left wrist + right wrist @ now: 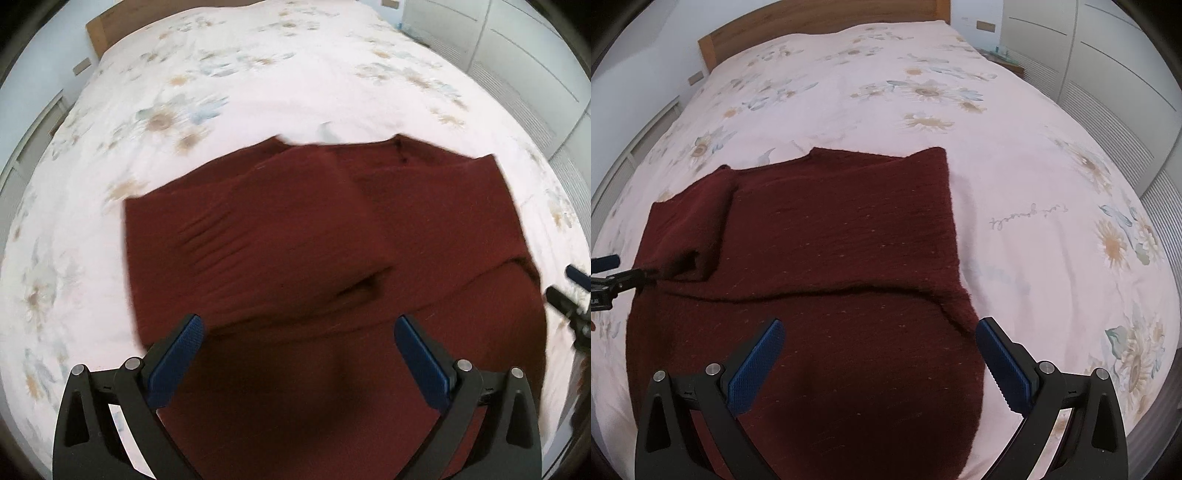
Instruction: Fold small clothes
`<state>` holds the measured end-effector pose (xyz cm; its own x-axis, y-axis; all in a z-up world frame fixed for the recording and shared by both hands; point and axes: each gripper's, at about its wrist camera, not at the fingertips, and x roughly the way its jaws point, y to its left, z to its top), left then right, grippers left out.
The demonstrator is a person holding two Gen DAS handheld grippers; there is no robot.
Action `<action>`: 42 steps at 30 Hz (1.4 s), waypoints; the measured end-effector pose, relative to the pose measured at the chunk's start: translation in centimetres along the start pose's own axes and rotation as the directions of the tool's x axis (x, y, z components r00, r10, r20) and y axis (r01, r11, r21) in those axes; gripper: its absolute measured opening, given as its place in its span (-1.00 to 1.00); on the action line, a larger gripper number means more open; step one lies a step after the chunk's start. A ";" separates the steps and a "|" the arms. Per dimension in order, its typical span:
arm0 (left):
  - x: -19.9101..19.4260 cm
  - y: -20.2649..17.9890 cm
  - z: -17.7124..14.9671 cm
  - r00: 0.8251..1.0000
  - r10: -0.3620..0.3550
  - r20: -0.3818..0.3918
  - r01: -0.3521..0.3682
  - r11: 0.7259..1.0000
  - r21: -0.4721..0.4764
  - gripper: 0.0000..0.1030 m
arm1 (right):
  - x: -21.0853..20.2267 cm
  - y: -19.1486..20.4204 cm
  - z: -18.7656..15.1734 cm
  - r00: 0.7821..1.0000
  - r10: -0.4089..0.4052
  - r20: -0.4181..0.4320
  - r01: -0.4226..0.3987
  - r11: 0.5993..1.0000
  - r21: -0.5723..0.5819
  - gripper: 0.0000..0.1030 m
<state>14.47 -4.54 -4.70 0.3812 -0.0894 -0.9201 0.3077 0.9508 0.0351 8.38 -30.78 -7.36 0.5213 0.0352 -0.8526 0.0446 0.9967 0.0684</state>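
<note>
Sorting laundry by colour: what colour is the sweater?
Dark maroon sweater, clearest in the right wrist view.

Dark red knit garment (827, 236), speckled with pale flecks. Lies flat on bed, upper part folded down over lower half.

Upside-down, unreadable cursive on bedsheet (997, 177)
</note>
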 end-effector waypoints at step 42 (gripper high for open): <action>7.6 10.9 -1.2 0.995 -0.038 -0.087 0.024 0.988 -0.153 -0.70 | 8.3 28.8 6.4 0.975 0.151 -0.161 -0.215 0.814 -0.540 0.99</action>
<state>19.65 5.50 -11.78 0.2920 -0.0992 -0.9513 0.1798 0.9826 -0.0473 19.45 -2.29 -9.20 0.3777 0.1969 -0.9047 -0.5357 0.8434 -0.0402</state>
